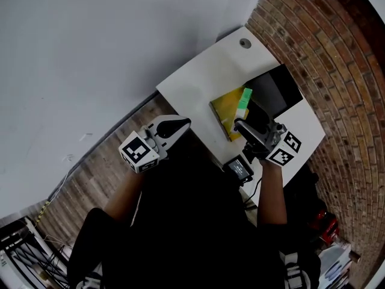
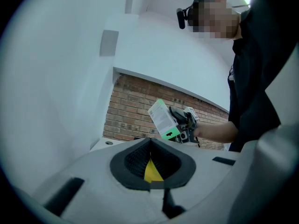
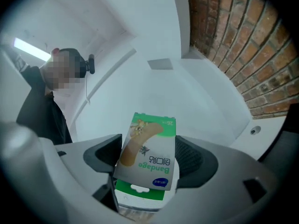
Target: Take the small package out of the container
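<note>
Nearest: left gripper [image 1: 179, 125] hangs off the table edge, well short of the yellow container [image 1: 222, 110]. Its jaws are pressed nearly together with nothing between them. Right gripper [image 3: 148, 164] pinches the small package [image 3: 147, 146], a green-and-white bandage pack, at its hanger end. Package is just above the container and clear of it, as far as the head view shows. Container lies on the white table [image 1: 198, 77], with the brick wall [image 1: 325, 53] beyond. Judgement: lift-out essentially done; what remains is carrying it aside and setting it down.
</note>
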`<state>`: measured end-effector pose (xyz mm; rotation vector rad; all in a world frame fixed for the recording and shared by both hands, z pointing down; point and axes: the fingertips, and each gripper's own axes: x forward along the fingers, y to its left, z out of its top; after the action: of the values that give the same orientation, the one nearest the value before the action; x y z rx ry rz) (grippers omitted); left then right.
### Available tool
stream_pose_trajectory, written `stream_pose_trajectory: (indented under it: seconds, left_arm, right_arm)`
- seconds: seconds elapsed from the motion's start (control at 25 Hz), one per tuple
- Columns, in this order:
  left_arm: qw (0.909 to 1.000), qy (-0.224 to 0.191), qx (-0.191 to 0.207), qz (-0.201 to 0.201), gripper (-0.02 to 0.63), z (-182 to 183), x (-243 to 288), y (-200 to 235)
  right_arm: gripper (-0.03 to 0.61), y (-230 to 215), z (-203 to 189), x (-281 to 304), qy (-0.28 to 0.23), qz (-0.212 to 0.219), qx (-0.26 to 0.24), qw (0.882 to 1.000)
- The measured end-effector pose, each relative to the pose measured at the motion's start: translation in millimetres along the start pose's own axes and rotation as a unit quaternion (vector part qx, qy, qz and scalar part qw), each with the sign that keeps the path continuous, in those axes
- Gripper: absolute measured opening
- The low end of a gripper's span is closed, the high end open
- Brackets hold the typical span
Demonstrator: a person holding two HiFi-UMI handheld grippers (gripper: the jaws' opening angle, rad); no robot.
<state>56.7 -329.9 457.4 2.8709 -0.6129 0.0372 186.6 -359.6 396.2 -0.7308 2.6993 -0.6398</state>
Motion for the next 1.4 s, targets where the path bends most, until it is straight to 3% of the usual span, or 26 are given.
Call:
stream_pose_trajectory:
  seconds: [0.24,0.76,1.04,1.4]
  left_arm:
    - [0.9996,-0.010,0.024,-0.008,0.015,23.9,1.8,-5.3]
    - [0.9996,0.006,0.018,-0.020,0.015,35.2,10.4,-21.8]
    - [0.9994,0.012,0.021,-0.024,0.015,34.2,10.7,-24.9]
    - [0.9993,0.015,0.023,-0.027,0.015,31.2,12.3,-27.4]
  right_arm:
    - [0.344,15.6,13.3,-10.9,-0.057,0.038,-0.006,0.998]
    - [0.344,34.5,28.0,-31.8,-0.151,0.115,0.005,0.982]
    - [0.344,40.4,28.8,-33.9,-0.168,0.142,0.011,0.975]
    - [0.342,47.0,19.7,-25.9,-0.146,0.154,-0.001,0.977]
